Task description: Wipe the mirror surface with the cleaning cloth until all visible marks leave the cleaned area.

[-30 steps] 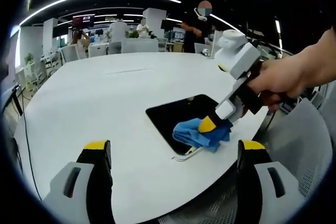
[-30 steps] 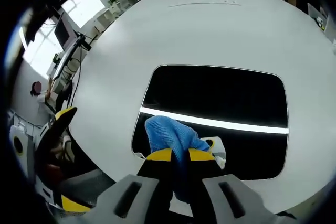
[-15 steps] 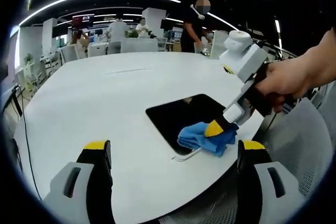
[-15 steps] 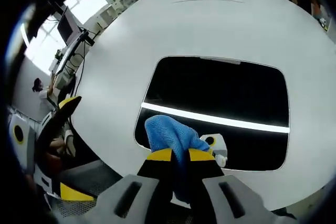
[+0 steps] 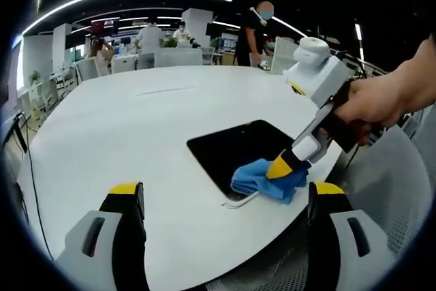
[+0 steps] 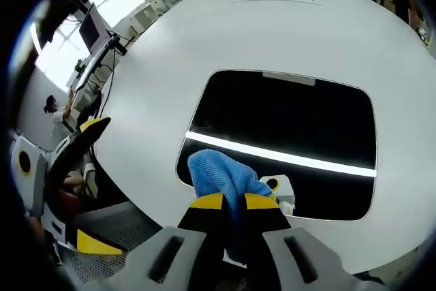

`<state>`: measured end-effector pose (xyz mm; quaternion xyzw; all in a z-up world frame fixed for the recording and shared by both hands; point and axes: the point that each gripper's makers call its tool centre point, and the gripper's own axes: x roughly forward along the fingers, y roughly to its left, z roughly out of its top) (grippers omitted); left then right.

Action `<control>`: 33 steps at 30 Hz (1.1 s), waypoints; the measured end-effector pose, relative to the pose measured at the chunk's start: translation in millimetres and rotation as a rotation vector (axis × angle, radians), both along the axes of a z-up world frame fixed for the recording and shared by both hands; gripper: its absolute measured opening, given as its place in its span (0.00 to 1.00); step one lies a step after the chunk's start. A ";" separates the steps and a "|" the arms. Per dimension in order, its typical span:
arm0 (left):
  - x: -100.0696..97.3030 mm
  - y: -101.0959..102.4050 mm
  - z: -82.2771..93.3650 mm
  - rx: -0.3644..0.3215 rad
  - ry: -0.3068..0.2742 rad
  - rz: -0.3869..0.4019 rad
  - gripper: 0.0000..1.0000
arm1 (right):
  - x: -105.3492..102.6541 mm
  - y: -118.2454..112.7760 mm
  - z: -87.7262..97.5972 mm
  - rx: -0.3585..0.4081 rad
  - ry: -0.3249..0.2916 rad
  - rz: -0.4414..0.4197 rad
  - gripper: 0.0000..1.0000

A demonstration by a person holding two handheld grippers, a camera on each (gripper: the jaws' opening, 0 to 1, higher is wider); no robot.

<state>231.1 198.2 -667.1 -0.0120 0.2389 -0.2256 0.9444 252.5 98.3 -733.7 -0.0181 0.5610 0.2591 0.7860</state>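
White table is carrying the mirror, where the right gripper, pinching the cloth ahead of its jaws, is sliding nearer the edge, wiping on, while the left gripper is hanging spread.

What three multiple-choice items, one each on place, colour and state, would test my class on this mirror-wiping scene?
1. Where is the cloth?
A. at the mirror's near edge
B. on a chair
C. at the table's far end
2. What colour is it?
A. red
B. blue
C. white
3. How stands the left gripper?
A. open
B. shut on the cloth
C. shut on a cable

A: it lies at the dark glass's near edge.
B: the folds are blue.
A: its jaws stand wide apart, holding nothing.
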 end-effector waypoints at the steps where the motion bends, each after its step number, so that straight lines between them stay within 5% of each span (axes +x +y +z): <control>1: -0.4 0.3 0.1 -0.001 0.001 0.004 0.99 | -0.1 -0.1 0.3 0.000 0.000 0.001 0.03; 33: -1.4 1.3 0.4 -0.004 0.001 0.009 0.98 | 11.7 -36.2 -1.7 -0.004 0.009 -0.058 0.04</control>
